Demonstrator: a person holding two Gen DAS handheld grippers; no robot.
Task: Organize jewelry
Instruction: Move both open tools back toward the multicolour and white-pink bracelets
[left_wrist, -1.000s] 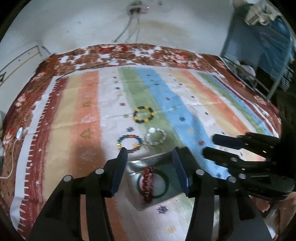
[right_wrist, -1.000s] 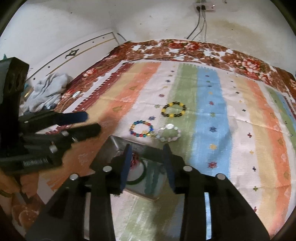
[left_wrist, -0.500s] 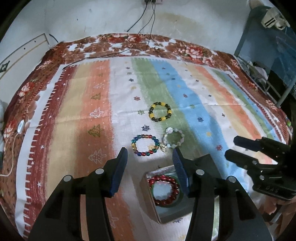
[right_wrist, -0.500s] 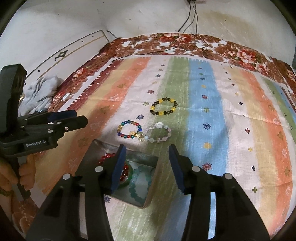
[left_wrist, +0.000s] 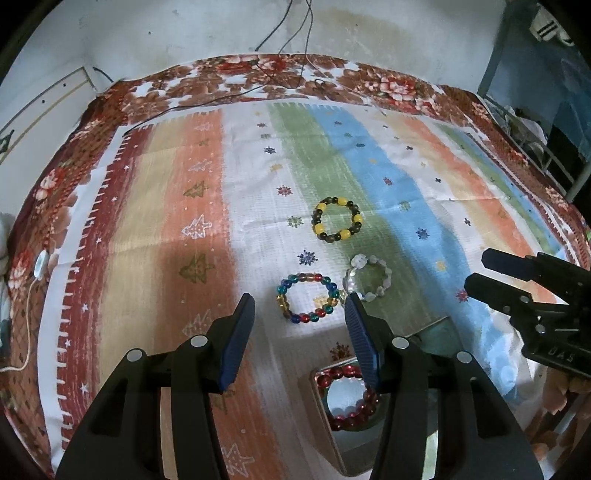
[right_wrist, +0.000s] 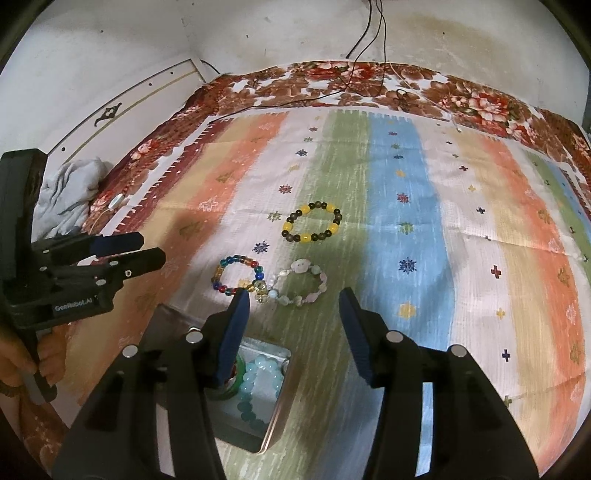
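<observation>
Three bead bracelets lie on the striped cloth: a yellow and dark one (left_wrist: 337, 220) (right_wrist: 312, 226), a multicoloured one (left_wrist: 307, 297) (right_wrist: 238, 277) and a pale stone one (left_wrist: 367, 277) (right_wrist: 301, 281). A metal tin (left_wrist: 321, 402) (right_wrist: 275, 413) near the front edge holds a red bead bracelet (left_wrist: 351, 391), a green bangle and a light blue bead bracelet (right_wrist: 258, 380). My left gripper (left_wrist: 299, 325) is open and empty, above the cloth just short of the multicoloured bracelet. My right gripper (right_wrist: 291, 317) is open and empty, over the tin's far edge, short of the pale bracelet.
The striped cloth (left_wrist: 184, 221) covers a bed with a floral red border. Black cables (right_wrist: 369, 37) run down the white back wall. A grey cloth (right_wrist: 66, 199) lies off the left edge. A blue rack (left_wrist: 546, 92) stands at the right.
Both grippers have pulled back and up from the tin. The right gripper's jaws have opened wider. The red bracelet now lies flat in the tin, with the blue one beside it.
</observation>
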